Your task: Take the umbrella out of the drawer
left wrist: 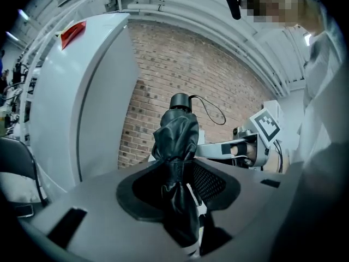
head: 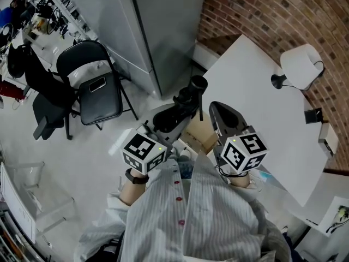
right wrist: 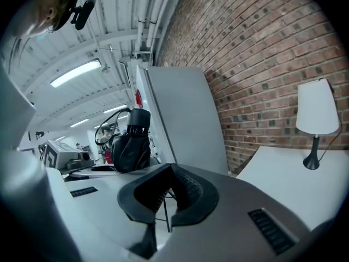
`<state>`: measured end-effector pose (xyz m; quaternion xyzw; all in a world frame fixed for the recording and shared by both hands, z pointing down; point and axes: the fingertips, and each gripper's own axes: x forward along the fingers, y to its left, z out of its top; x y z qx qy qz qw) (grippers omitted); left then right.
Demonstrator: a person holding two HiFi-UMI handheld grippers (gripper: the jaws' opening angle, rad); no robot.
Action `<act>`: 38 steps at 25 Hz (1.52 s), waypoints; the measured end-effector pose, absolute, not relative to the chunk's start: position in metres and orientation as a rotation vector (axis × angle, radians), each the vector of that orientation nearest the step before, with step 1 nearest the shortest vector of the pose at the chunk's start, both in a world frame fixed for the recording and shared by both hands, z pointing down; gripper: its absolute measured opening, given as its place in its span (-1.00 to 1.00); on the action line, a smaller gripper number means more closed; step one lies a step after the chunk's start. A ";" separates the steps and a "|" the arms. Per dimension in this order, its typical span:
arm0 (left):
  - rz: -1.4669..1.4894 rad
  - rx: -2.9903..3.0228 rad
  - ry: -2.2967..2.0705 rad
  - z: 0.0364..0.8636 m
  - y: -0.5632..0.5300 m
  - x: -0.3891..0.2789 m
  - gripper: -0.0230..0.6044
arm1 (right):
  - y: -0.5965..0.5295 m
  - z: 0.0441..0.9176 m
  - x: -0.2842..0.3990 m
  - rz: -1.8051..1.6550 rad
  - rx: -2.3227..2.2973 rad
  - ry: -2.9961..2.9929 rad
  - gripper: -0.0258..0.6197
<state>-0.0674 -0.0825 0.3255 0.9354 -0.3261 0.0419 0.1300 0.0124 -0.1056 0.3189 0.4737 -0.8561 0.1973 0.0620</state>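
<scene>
My left gripper (head: 173, 118) is shut on a folded black umbrella (head: 188, 97) and holds it up in the air, level with my chest. In the left gripper view the umbrella (left wrist: 175, 146) stands upright between the pads, its cap and wrist loop on top. My right gripper (head: 214, 107) hangs just to the right of it, shut with nothing in it, its tips touching (right wrist: 169, 168). From the right gripper view the umbrella (right wrist: 131, 146) shows at the left. Below both grippers lies what looks like an open drawer (head: 200, 136) with a tan inside, mostly hidden by them.
A white table (head: 256, 108) with a white-shaded lamp (head: 300, 64) and a small black box (head: 313, 115) stands at the right against a brick wall (head: 272, 10). A tall grey cabinet (head: 158, 26) rises ahead. A black folding chair (head: 95, 86) stands at the left.
</scene>
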 end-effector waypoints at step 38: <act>0.159 2.780 -0.730 0.324 -0.083 -0.050 -0.41 | -0.096 0.337 0.021 0.593 1.511 -2.474 -0.82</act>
